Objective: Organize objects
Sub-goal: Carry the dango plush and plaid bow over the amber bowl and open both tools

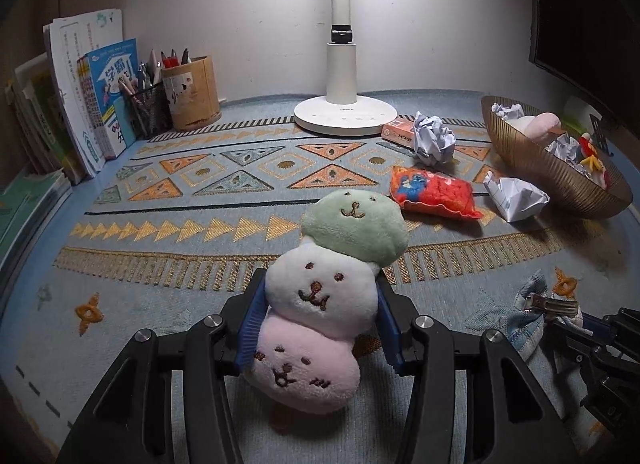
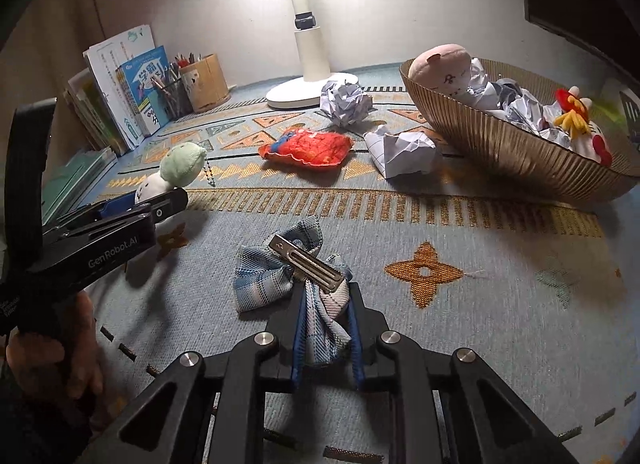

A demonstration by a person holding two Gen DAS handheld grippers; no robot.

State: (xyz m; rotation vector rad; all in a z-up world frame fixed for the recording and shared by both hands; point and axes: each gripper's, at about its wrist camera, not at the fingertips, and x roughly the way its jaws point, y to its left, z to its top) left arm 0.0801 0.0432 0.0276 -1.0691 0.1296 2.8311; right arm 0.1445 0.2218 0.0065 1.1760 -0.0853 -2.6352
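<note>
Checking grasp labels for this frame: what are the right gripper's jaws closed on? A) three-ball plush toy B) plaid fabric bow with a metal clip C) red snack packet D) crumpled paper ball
B: in the right wrist view the right gripper has its blue pads pressed onto the plaid fabric bow; the three-ball plush toy sits in the left gripper, and the red snack packet lies loose on the mat.

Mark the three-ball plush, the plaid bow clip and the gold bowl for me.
three-ball plush [image 1: 320, 296]: left wrist view, on its white middle ball.
plaid bow clip [image 2: 258, 274]: right wrist view, on the left fabric loop.
gold bowl [image 2: 500, 151]: right wrist view, on its ribbed outer wall.
</note>
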